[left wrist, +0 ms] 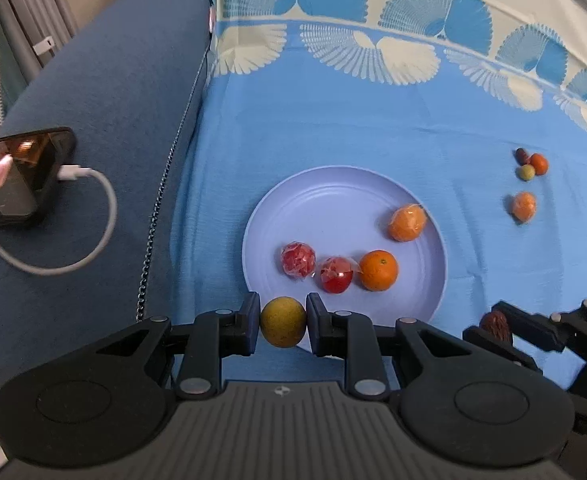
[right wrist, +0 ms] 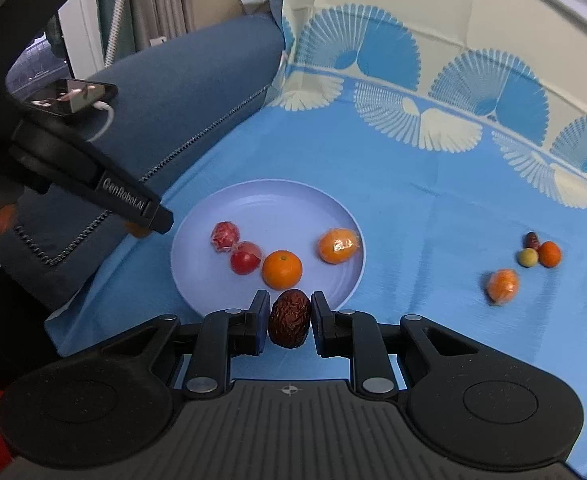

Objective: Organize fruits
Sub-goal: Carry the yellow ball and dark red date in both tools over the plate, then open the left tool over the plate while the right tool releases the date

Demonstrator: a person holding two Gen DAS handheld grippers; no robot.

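A lilac plate (left wrist: pixel 333 192) (right wrist: pixel 261 204) lies on the blue cloth and holds two wrapped red fruits (left wrist: pixel 298 260) (right wrist: pixel 225 236), a bare orange (left wrist: pixel 378 270) (right wrist: pixel 282 269) and a wrapped orange (left wrist: pixel 407 222) (right wrist: pixel 338 245). My left gripper (left wrist: pixel 283 322) is shut on a yellow-green round fruit (left wrist: pixel 283 322) at the plate's near left rim. My right gripper (right wrist: pixel 290 323) is shut on a wrinkled dark red date (right wrist: pixel 290 323) at the plate's near edge; it also shows in the left wrist view (left wrist: pixel 495 326).
Loose fruits lie on the cloth to the right: a wrapped orange (left wrist: pixel 523 206) (right wrist: pixel 503 286), a small green fruit (right wrist: pixel 527 257), a small orange (right wrist: pixel 549 254) and a dark date (right wrist: pixel 532 240). A phone (left wrist: pixel 17 176) with a white cable rests on the blue sofa arm at left.
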